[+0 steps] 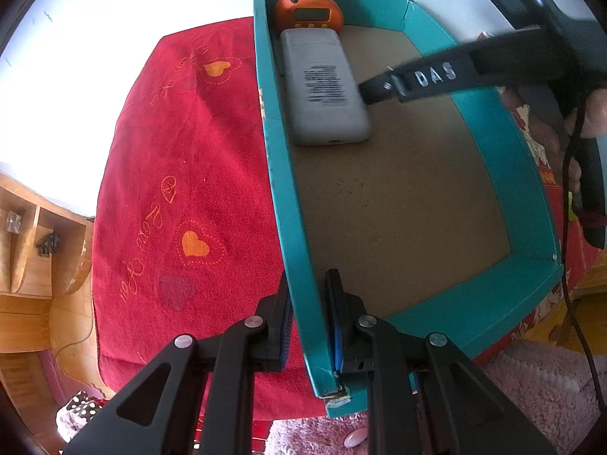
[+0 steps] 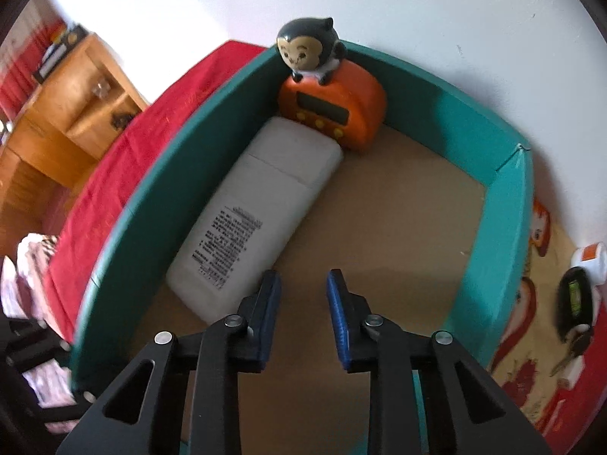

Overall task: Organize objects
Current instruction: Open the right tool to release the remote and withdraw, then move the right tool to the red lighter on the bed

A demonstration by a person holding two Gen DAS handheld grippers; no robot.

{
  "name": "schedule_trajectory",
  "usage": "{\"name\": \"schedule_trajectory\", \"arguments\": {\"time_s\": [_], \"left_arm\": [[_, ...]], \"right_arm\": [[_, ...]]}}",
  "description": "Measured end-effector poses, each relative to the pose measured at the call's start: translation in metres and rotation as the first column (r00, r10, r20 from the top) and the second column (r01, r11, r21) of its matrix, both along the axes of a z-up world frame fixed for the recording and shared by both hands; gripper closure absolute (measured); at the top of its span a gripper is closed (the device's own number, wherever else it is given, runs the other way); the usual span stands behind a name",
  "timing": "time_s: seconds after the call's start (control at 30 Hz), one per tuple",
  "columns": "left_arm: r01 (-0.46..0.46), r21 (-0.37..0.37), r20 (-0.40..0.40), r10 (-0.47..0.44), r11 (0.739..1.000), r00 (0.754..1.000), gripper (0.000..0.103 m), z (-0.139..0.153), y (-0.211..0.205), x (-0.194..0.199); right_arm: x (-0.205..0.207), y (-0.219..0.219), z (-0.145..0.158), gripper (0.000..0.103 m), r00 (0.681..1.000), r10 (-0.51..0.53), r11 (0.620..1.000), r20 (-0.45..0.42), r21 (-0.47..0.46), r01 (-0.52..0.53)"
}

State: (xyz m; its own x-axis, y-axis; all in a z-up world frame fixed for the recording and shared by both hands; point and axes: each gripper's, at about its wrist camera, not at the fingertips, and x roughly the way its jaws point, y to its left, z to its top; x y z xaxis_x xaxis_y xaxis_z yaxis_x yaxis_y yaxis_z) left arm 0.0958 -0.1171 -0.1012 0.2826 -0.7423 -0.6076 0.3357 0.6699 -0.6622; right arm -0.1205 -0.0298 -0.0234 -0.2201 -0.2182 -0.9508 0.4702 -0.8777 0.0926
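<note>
A teal box [image 1: 504, 159] with a brown cardboard floor sits on a red cloth [image 1: 182, 151]. An orange clock [image 1: 313, 13] with a monkey figure on top stands in its far left corner. A white remote [image 1: 322, 87] lies label-up along the left wall, just in front of the clock. My left gripper [image 1: 309, 303] is shut on the box's near left wall, one finger on each side. My right gripper [image 2: 303, 284] points down into the box [image 2: 182, 174], open with nothing between its fingers. Its left finger is right beside the near end of the remote [image 2: 250, 223], below the clock [image 2: 334, 110].
A black car key [image 2: 574, 303] and a white and orange item [image 2: 590, 261] lie on patterned cloth right of the box. A wooden shelf unit [image 1: 34, 250] stands at the left. A pink rug [image 1: 531, 375] lies below. A hand [image 1: 595, 113] holds the right gripper.
</note>
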Motion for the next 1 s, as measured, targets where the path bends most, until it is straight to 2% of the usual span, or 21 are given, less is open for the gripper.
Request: {"name": "schedule_trajectory", "arguments": {"time_s": [0.2,0.37,0.43,0.53,0.73,0.77,0.87,1.0], "left_arm": [[0.006,-0.003,0.006,-0.006,1.0,1.0,0.088,-0.003,0.004,0.002],[0.012,-0.008,0.011,-0.012,1.0,1.0,0.088,-0.004,0.004,0.005],[0.015,-0.009,0.017,-0.015,1.0,1.0,0.087,-0.004,0.004,0.006],[0.019,-0.012,0.024,-0.019,1.0,1.0,0.087,-0.004,0.004,0.008],[0.031,-0.016,0.026,-0.031,0.999,0.999,0.087,-0.005,0.004,0.013],[0.036,-0.014,0.027,-0.036,0.999,0.999,0.087,-0.003,0.002,-0.003],[0.035,-0.012,0.021,-0.035,0.999,0.999,0.087,-0.002,0.001,-0.004],[0.029,-0.011,0.013,-0.029,1.0,0.999,0.087,-0.004,0.004,-0.006]], "right_arm": [[-0.005,0.0,0.001,0.075,0.999,-0.038,0.999,-0.008,-0.014,0.038],[-0.005,0.009,0.006,0.075,0.995,-0.103,0.993,0.005,-0.063,0.103],[0.001,0.023,0.016,0.075,0.991,-0.134,0.984,0.016,-0.118,0.135],[0.015,0.043,0.031,0.071,0.982,-0.179,0.95,0.053,-0.249,0.187],[0.058,0.091,0.064,0.065,0.964,-0.264,0.906,0.021,-0.337,0.256],[0.067,0.104,0.069,0.064,0.958,-0.286,0.9,0.013,-0.34,0.274],[0.086,0.144,0.081,0.062,0.932,-0.362,0.89,-0.025,-0.307,0.337],[0.111,0.209,0.076,0.061,0.885,-0.463,0.867,-0.047,-0.232,0.441]]}}
